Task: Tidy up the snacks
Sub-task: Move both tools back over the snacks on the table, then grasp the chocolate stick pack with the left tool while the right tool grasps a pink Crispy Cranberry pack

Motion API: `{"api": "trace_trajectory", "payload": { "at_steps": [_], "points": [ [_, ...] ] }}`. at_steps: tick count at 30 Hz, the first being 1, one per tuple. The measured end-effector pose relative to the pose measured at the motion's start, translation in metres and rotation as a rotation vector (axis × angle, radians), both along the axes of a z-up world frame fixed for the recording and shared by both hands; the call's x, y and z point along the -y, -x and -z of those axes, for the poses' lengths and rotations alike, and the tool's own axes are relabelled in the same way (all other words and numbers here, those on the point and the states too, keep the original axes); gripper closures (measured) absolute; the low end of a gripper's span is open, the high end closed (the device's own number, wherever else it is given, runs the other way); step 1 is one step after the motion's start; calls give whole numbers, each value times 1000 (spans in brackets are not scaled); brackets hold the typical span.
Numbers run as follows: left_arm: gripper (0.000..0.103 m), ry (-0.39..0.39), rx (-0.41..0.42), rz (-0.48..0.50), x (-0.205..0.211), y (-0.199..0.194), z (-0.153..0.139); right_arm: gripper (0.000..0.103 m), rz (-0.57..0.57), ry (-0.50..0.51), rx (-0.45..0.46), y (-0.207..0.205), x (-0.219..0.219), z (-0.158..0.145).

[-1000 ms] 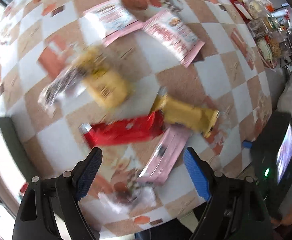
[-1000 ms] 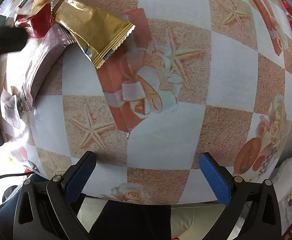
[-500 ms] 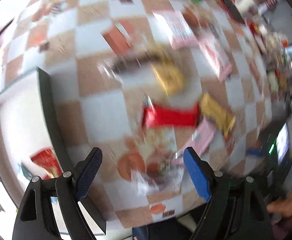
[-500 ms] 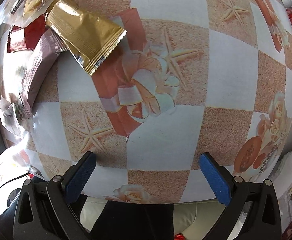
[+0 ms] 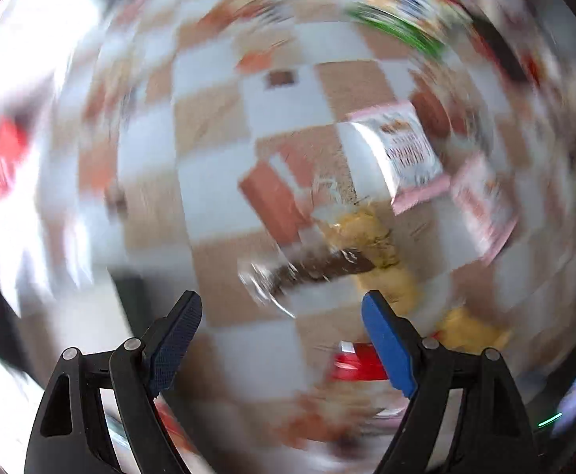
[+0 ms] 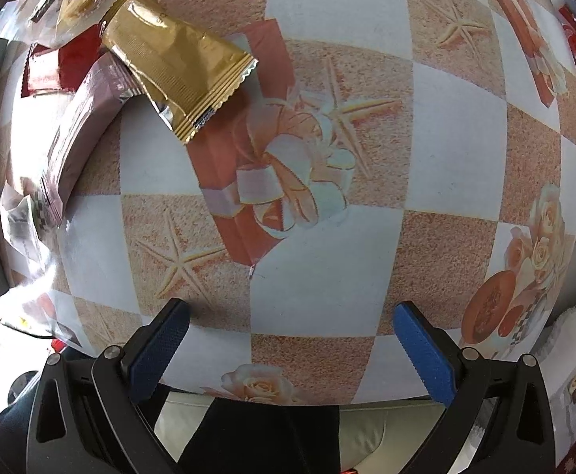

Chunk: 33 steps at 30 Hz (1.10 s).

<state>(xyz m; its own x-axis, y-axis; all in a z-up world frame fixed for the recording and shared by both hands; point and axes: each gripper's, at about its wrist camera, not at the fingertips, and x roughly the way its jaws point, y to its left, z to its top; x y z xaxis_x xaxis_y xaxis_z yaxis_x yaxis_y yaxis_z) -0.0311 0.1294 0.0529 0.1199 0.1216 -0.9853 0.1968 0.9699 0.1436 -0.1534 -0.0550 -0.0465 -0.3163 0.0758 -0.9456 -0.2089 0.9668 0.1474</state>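
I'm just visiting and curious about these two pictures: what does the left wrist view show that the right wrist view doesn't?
Only the left wrist view, badly blurred, shows the pink-and-white packets and a clear wrapper with something dark inside.

Only the right wrist view, sharp, shows the mauve packet, the printed gift box with a bow and the starfish on the tablecloth.

Both show the checkered tablecloth, a gold packet, a red packet, and an open, empty hand-held gripper.

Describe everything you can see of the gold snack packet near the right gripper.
The gold snack packet is a shiny, foil-like pillow wrapper with ribbed, zigzag-cut end seals and a small dark printed patch near its lower corner. It looks sealed and lies flat but diagonal on the checked tablecloth, in the upper left of the right wrist view. Its upper end overlaps a mauve packet and a red packet. No gripper touches it.
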Motion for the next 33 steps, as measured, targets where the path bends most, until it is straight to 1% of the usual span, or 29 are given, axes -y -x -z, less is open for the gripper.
{"api": "trace_trajectory", "payload": {
  "at_steps": [2, 4, 6, 8, 9, 11, 13, 15, 16, 17, 18, 19, 22, 25, 26, 28, 30, 33],
  "points": [
    [18, -48, 24, 129, 12, 6, 1, 0, -7, -1, 1, 1, -2, -2],
    [18, -81, 31, 214, 20, 12, 6, 0, -14, -2, 4, 2, -4, -2],
    [18, -97, 21, 259, 23, 14, 12, 0, -17, -4, 8, 7, -5, -2],
    [18, -93, 10, 287, 21, 12, 16, 0, -16, -3, 8, 10, -6, -2],
    [18, -91, 4, 286, 23, 8, 22, 0, -16, -4, 9, 10, -6, -2],
    [18, -76, -14, 262, 9, 6, 27, 0, -15, -4, 11, 12, -7, -2],
    [18, -46, -50, 181, 2, -7, 38, 0, -14, -5, 15, 15, -8, -3],
    [18, 34, -74, 65, -13, -16, 40, 0, -17, -6, 18, 15, -8, -3],
    [18, 71, -91, -9, -24, -21, 43, 0, -23, -8, 20, 15, -7, -3],
    [18, 91, -99, -58, -31, -24, 44, 0, -26, -9, 24, 16, -7, -4],
    [18, 105, -103, -90, -37, -25, 45, 0, -27, -9, 29, 18, -7, -4],
    [18, 109, -104, -95, -39, -26, 45, 0, -26, -10, 32, 19, -7, -4],
    [18, 88, -89, -45, -34, -25, 44, 0, -28, -10, 27, 23, -8, -5],
    [18, 46, -76, 12, -23, -28, 43, 0, -67, -14, -35, 17, -10, -2],
    [18, 22, -65, 39, -19, -28, 41, 0, -54, -31, -32, 12, -8, -4],
    [18, -1, -23, 84, -12, -25, 32, 0, 2, -75, 12, -7, 1, -18],
    [18, -7, 11, 123, -6, -25, 27, 0, 44, -95, 53, -31, 8, -31],
    [18, -59, 28, 223, 5, -24, 29, 0, 51, -108, 111, -67, 9, -43]
  ]
}}
